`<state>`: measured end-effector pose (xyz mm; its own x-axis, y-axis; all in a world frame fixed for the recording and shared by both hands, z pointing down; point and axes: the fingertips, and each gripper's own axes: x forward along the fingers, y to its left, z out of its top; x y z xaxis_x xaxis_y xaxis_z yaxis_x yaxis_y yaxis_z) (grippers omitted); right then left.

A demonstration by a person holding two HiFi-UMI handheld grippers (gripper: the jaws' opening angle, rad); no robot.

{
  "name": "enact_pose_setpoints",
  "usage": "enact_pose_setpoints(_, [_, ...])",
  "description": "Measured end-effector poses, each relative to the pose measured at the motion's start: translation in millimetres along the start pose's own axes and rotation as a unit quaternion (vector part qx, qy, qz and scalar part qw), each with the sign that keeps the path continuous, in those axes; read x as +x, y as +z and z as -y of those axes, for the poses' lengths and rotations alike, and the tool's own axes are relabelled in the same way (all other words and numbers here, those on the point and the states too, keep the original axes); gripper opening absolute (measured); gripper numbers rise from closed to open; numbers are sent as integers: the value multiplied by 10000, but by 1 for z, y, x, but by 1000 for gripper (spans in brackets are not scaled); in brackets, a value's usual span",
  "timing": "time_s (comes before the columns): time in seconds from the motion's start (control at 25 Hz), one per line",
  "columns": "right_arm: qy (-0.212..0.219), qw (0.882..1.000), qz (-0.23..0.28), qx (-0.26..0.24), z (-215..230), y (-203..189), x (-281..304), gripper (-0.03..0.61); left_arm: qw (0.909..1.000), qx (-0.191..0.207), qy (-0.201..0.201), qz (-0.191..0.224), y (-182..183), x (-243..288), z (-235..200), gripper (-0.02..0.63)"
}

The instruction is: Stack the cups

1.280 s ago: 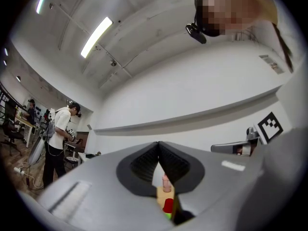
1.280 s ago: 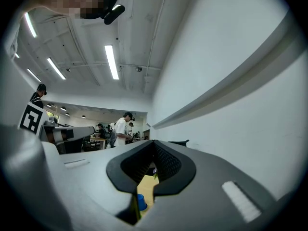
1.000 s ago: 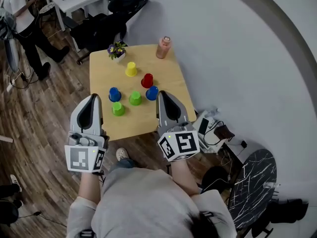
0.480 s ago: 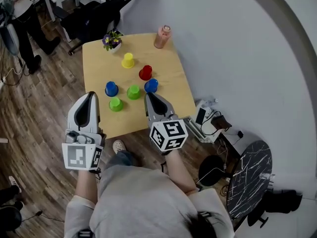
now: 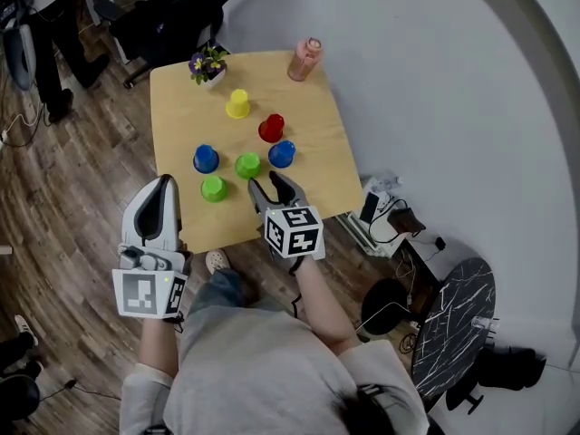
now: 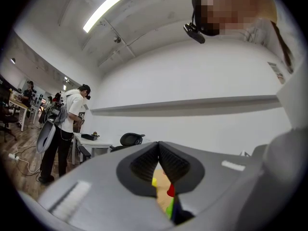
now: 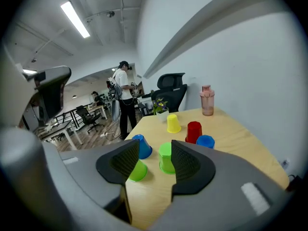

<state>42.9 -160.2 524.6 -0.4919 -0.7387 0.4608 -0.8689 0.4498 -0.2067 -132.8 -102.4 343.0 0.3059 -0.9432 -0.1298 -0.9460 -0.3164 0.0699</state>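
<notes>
Six upturned cups stand apart on the wooden table (image 5: 181, 107): yellow cup (image 5: 238, 104), red cup (image 5: 271, 128), two blue cups (image 5: 282, 154) (image 5: 206, 159), and two green cups (image 5: 247, 165) (image 5: 214, 188). My right gripper (image 5: 267, 185) hovers over the table's near edge; its jaws have just been opening and hold nothing. In the right gripper view the middle green cup (image 7: 166, 158) stands just beyond the open right gripper (image 7: 154, 153). My left gripper (image 5: 166, 185) is shut and empty, off the table's near left edge. Its own view shows the shut left gripper (image 6: 158, 146) hiding most cups.
A pink bottle (image 5: 304, 59) and a small flower pot (image 5: 208, 64) stand at the table's far edge. A white wall runs along the right. Office chairs (image 5: 172, 25) and a standing person (image 7: 125, 97) are beyond the table on the wooden floor.
My right gripper has dropped toward the table's near edge, tilted downward, and its jaws have opened. The left gripper has sunk a little and stays shut.
</notes>
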Motion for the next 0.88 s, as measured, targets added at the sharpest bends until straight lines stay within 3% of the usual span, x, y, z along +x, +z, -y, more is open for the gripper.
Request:
enact_pose_setpoints(0.44, [-518, 9963, -677, -116, 23, -45, 72, 258, 9994, 90, 140, -297, -18, 9, -40, 58])
enact_pose_setpoints(0.76, [-711, 9933, -869, -282, 34, -53, 88, 250, 9988, 80, 259, -411, -24, 6, -56, 58])
enact_pose_setpoints(0.88, [-693, 9936, -811, -375, 32, -51, 83, 207, 9987, 67, 249, -429, -27, 6, -55, 58])
